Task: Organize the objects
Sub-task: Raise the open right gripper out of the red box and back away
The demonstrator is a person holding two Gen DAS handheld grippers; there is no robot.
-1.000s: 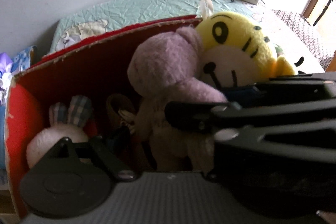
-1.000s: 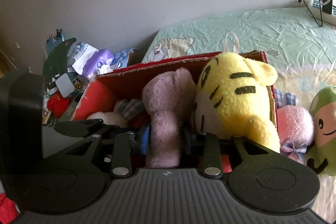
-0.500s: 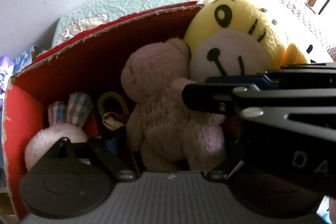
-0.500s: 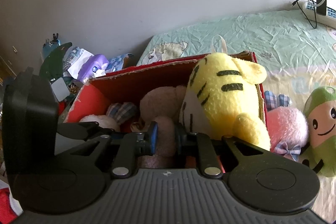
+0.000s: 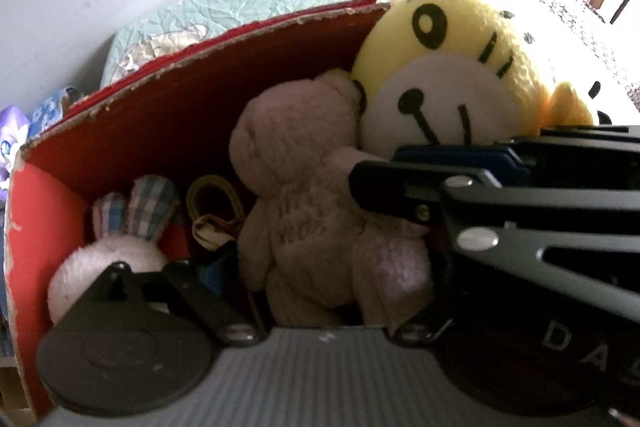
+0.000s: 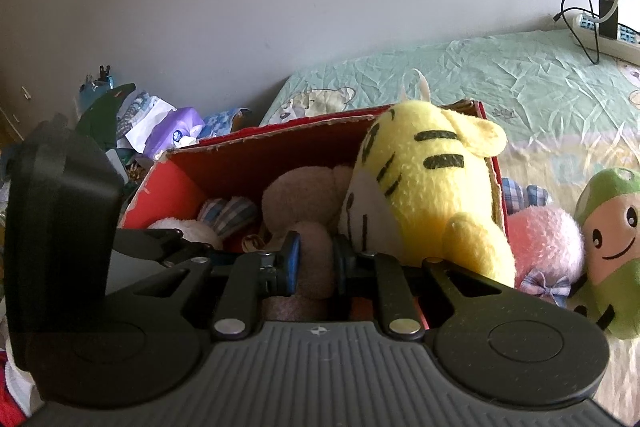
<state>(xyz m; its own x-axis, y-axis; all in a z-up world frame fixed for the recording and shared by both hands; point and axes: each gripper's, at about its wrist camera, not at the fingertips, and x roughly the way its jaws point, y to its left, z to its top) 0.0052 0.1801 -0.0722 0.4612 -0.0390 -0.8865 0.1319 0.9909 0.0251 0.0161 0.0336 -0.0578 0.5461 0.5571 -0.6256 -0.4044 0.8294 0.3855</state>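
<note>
three plush toys sit inside the red cardboard box (image 6: 176, 183), its torn rim showing raw brown corrugate: a fuzzy mauve bear (image 5: 308, 195) at centre, a smooth yellow tiger (image 6: 436, 187) with black stripes and white muzzle leaning on the wall at 3 o'clock, and a woolly white bunny (image 5: 108, 259) with two plaid ears at 9 o'clock. one tan fabric loop (image 5: 214, 195) lies between bunny and bear. right gripper (image 6: 314, 263), black ribbed plastic with blue pads, has its jaws clamped on the bear's limb low in the box. left gripper (image 5: 224, 279): only one finger shows, at 7 o'clock of the bear, so the jaw gap cannot be told. outside the box, at 3 o'clock of it in the right wrist view, two more plush: a round pink one (image 6: 544, 243) with a checked bow, and a green pod-shaped one (image 6: 612, 247) with a smiling face. crinkled mint bedsheet (image 6: 480, 75) behind; one white power strip (image 6: 604, 35) at 2 o'clock.
</note>
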